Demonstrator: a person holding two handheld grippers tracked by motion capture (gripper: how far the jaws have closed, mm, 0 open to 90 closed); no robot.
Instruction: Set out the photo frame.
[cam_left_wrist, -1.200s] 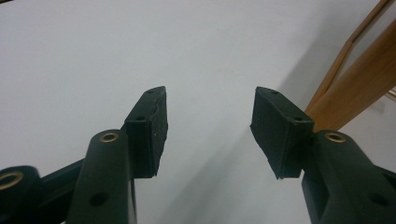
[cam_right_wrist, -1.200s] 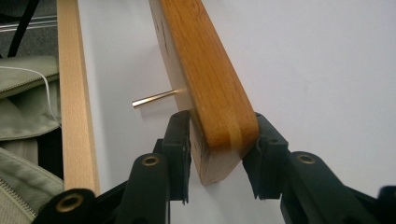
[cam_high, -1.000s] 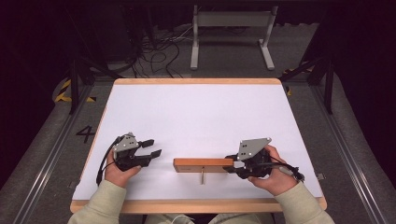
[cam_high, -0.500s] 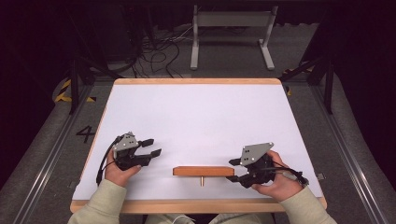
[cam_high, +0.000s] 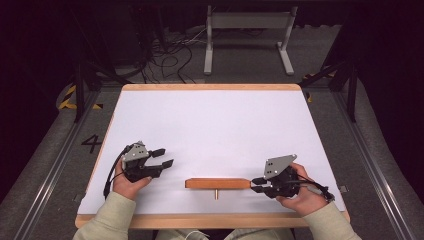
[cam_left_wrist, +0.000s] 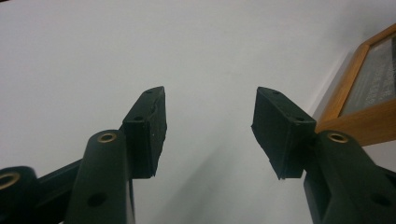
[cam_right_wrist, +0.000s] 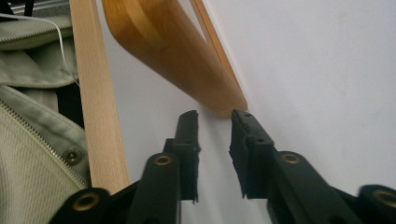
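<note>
We are watching the right gripper (cam_high: 259, 184) backing off the flat rectangular wooden board with a short brass peg (cam_high: 218, 183): its jaws, which were gripping the board's right end a moment ago, are now standing narrowly parted just beside that end. The board is lying near the white tabletop's (cam_high: 210, 125) front edge, so we judge it freshly set down. The left gripper (cam_high: 163, 157) is idling, jaws wide. A painted "4" (cam_high: 92, 144) is showing on the floor.

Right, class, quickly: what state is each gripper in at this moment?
Left gripper: open, holding nothing.
Right gripper: jaws slightly apart at the end of the wooden frame, gripping nothing.
</note>
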